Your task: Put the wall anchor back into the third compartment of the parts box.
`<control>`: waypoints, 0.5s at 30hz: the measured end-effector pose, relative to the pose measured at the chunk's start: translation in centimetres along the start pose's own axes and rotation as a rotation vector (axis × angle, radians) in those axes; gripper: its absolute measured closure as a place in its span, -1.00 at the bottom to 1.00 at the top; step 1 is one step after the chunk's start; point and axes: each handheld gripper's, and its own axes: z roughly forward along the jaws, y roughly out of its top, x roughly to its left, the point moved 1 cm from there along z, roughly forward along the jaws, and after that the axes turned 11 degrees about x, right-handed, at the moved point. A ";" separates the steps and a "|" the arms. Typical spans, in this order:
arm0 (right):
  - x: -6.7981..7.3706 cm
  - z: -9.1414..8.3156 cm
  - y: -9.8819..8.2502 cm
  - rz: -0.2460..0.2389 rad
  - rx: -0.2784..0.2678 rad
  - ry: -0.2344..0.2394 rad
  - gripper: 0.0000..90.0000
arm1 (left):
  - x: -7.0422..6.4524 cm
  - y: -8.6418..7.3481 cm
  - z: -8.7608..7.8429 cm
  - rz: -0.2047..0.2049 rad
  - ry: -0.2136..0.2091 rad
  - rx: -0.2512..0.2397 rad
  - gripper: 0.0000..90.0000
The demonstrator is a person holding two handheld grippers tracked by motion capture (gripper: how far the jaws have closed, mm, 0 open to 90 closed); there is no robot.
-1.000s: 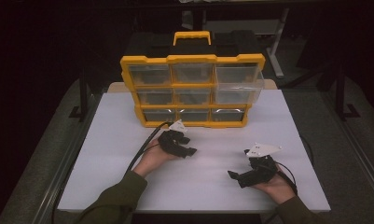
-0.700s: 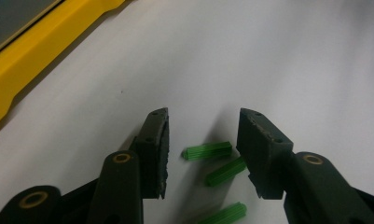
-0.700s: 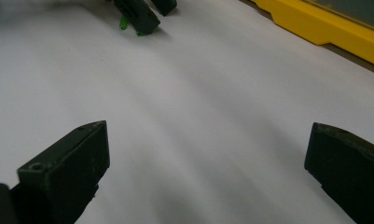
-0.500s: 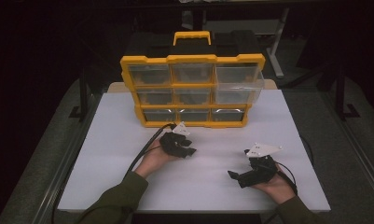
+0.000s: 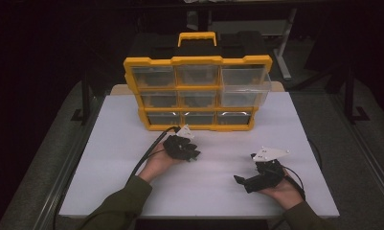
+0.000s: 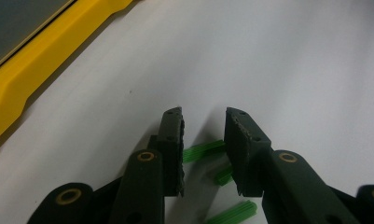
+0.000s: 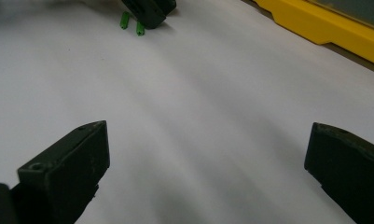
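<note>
Left gripper view: left tool (image 6: 204,140) low over the white worktop (image 6: 292,60), jaws a little apart around one green plug (image 6: 202,150) — not yet clamped, probably lining up a pick. Two more plugs (image 6: 231,213) just below. Right tool (image 7: 205,172) wide apart, waiting aside — yellow organizer (image 5: 197,93) ahead.

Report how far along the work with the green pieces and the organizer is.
Done: one drawer of the yellow organizer already stands pulled out. In hand: the left gripper is down over green ribbed pieces on the table, jaws apart. Left: gripping and stowing them; the right gripper waits open.
</note>
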 end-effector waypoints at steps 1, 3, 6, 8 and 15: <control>0.0 0.0 0.0 0.000 0.000 0.000 -1.00 | 0.1 0.0 -0.1 0.008 0.001 0.006 0.52; 0.0 0.0 0.0 0.000 0.000 0.000 -1.00 | 0.0 0.0 -0.1 0.007 0.001 0.005 0.52; 0.0 0.0 0.0 0.000 0.000 0.000 -1.00 | 0.0 0.0 0.0 0.001 -0.001 0.001 0.52; 0.0 0.0 0.0 0.000 0.002 0.001 -1.00 | 0.0 0.1 -0.1 -0.003 -0.006 -0.006 0.52; 0.0 0.1 0.0 -0.001 0.002 0.002 -1.00 | 0.4 0.4 -1.1 -0.015 -0.024 -0.022 0.52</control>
